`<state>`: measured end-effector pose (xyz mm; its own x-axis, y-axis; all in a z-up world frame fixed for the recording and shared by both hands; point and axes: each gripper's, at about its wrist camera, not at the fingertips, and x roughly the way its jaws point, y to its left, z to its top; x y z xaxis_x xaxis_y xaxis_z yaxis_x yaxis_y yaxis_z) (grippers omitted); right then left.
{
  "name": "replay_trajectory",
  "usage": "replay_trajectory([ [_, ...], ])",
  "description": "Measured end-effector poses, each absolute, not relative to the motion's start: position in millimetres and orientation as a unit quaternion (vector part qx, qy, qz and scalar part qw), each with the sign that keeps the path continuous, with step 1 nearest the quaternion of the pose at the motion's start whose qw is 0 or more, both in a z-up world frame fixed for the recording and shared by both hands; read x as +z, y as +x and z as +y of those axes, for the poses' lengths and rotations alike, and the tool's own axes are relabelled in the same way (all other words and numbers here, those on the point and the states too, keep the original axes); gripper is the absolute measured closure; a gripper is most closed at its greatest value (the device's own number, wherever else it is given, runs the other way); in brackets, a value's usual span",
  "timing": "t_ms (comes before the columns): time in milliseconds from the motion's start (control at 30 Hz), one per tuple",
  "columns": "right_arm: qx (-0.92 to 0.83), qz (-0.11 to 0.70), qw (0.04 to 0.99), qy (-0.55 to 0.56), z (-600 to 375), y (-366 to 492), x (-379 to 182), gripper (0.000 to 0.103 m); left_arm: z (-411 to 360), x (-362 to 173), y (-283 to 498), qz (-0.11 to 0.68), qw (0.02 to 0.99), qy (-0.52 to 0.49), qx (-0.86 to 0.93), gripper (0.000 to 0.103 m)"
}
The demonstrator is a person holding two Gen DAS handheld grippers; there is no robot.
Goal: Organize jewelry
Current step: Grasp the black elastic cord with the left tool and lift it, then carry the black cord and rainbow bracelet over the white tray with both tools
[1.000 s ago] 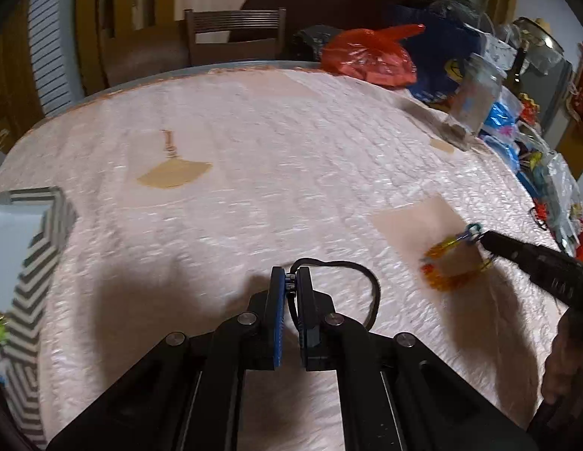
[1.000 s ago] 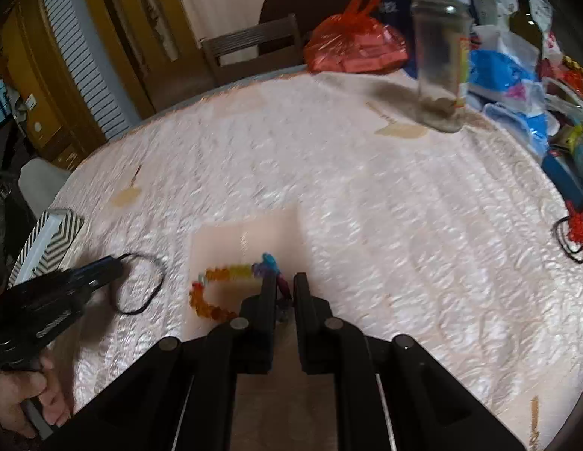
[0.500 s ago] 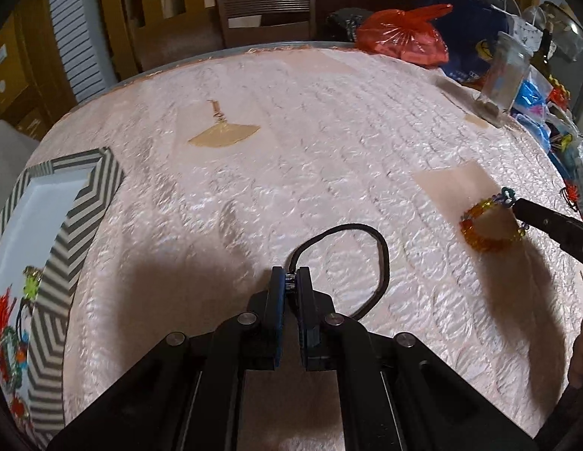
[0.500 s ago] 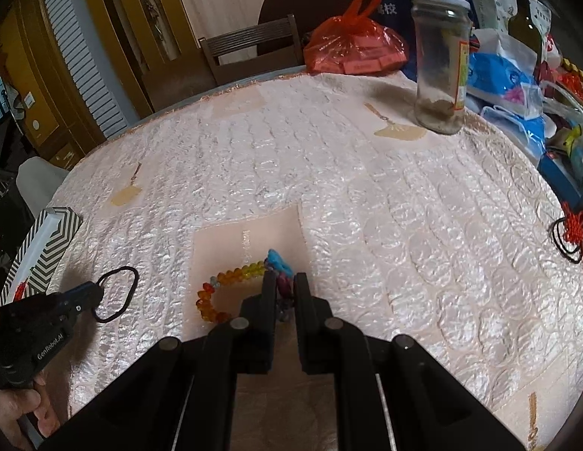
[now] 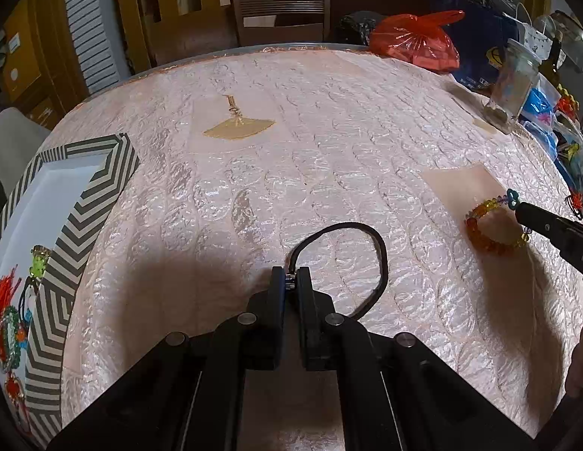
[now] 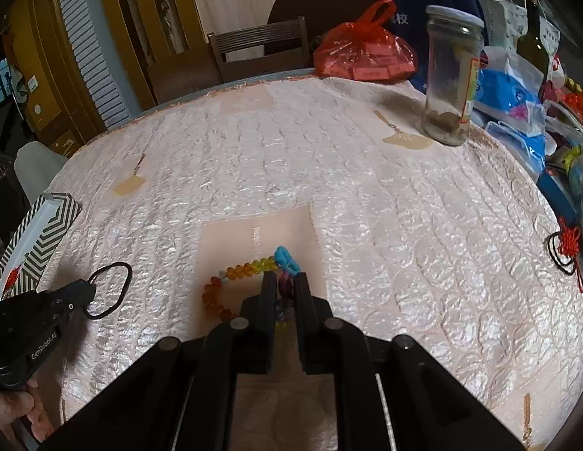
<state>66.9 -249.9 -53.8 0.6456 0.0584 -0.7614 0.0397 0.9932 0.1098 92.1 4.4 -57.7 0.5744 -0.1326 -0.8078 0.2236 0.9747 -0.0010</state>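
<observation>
Gripping black cord loop in nearly closed left gripper | right gripper clamped on beaded bracelet

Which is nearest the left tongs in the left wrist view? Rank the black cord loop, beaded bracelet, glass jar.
1. Black cord loop: clamped in the left tongs.
2. Beaded bracelet: to the right, at the right tongs.
3. Glass jar: far right, near the table's far side.

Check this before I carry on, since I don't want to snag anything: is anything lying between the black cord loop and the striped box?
Nothing visible does. The black cord loop, pinched in the left gripper, has only bare bubble-textured table cover between it and the striped box.
</observation>
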Motion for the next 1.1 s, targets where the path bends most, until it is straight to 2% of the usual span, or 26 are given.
replay_trajectory([
  [533,0.006,0.394,0.917,0.057,-238,64,-42,0.094,11,-51,93,0.448,0.888,0.047,-0.089,0.08],
  [1100,0.075,0.361,0.929,0.023,-160,70,-11,0.094,87,13,91,0.411,0.91,0.011,-0.057,0.08],
])
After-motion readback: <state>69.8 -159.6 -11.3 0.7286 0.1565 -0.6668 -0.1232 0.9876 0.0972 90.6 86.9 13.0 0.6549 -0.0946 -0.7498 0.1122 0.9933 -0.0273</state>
